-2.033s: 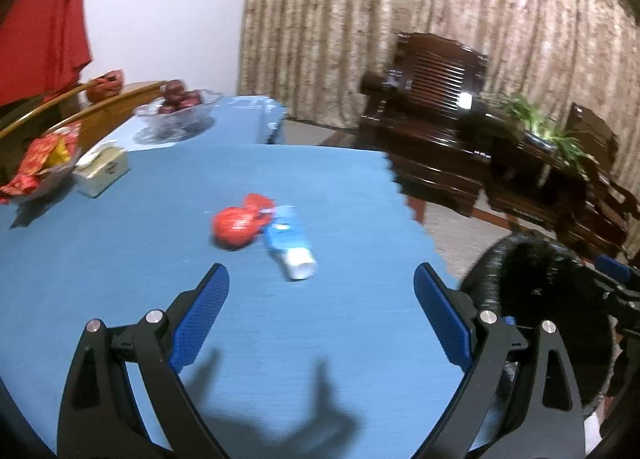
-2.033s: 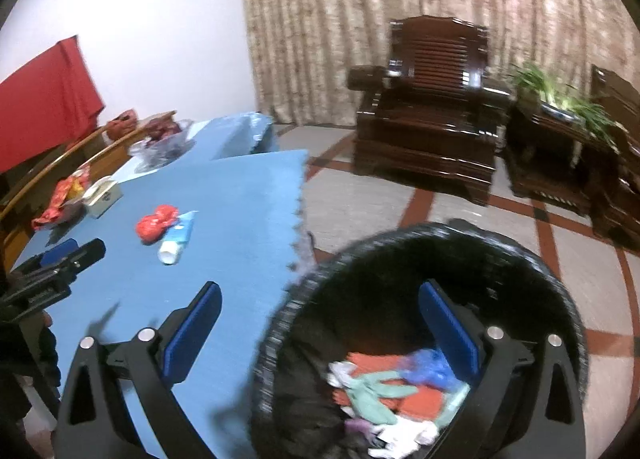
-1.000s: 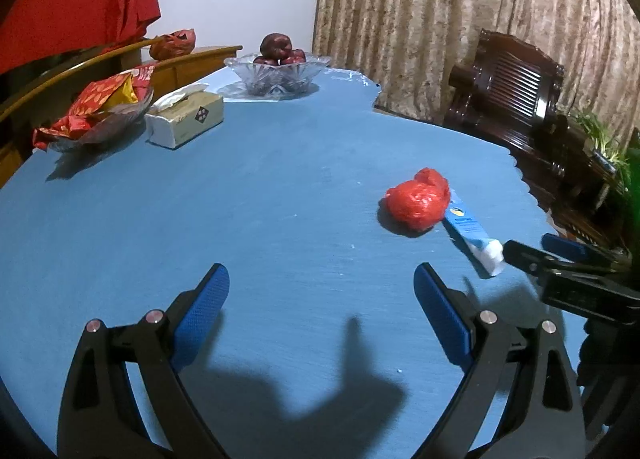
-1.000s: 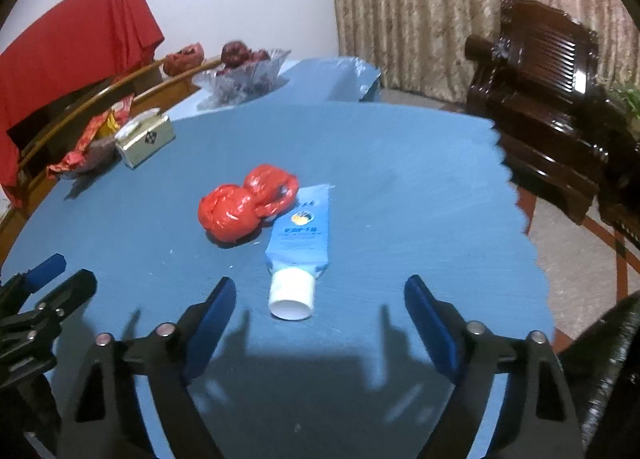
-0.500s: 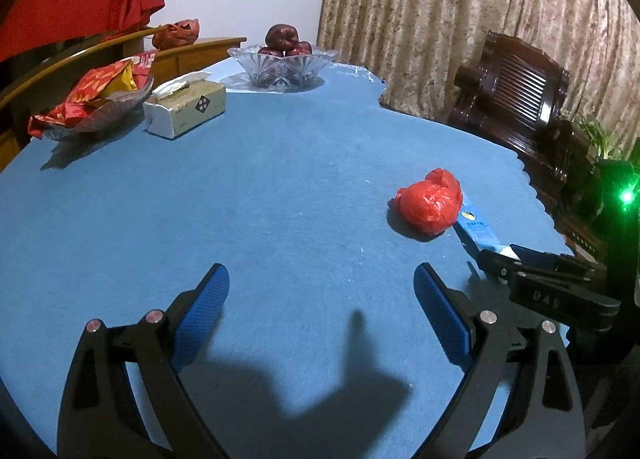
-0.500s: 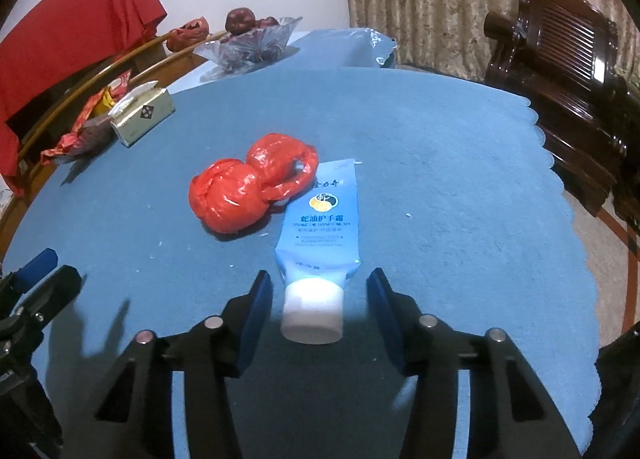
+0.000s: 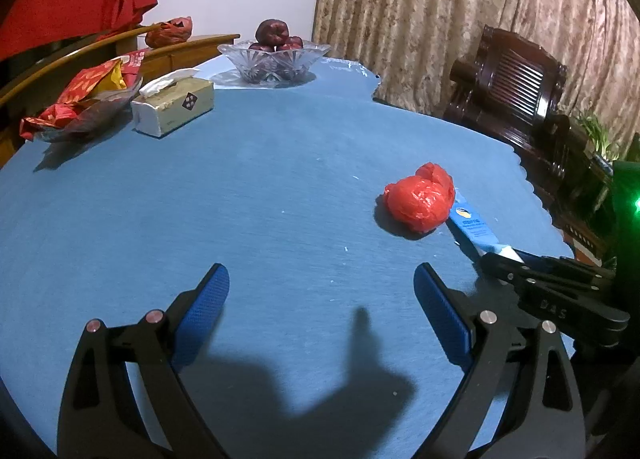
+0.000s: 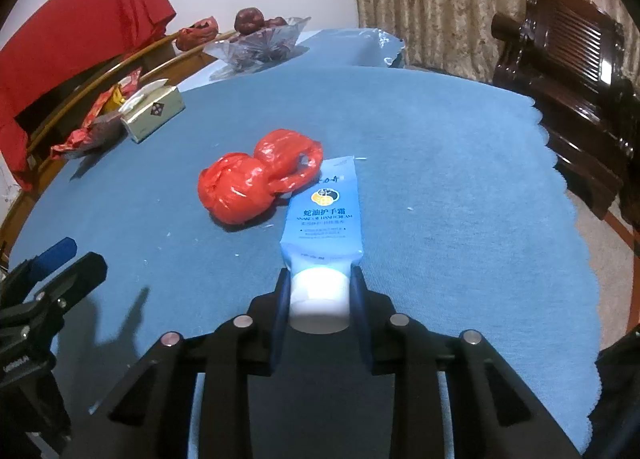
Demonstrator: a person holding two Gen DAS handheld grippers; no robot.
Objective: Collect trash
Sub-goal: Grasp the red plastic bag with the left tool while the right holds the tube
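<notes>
- Right gripper (image 8: 319, 291): jaws closed on the white cap of the tube (image 8: 322, 215), which lies flat on the table with its crimped end pointing away.
- Left gripper (image 7: 320, 299): jaws wide apart, holding nothing, above bare cloth.
- Red bag (image 8: 256, 179): knotted plastic, on the table, touching the tube's far left edge.
- Table (image 8: 440, 147): covered in blue cloth with a scalloped edge.
- Far side of the table: tissue box (image 7: 173, 107), glass fruit bowl (image 7: 276, 61) and a dish of red wrappers (image 7: 80, 103).
- Room: patterned curtain (image 7: 440, 11), dark wooden armchair (image 7: 508, 95), red cloth (image 8: 80, 19) hanging on the wall.
- Writing: the tube's blue label reads "HAND CREAM" beneath Chinese characters and a round yellow emblem.
</notes>
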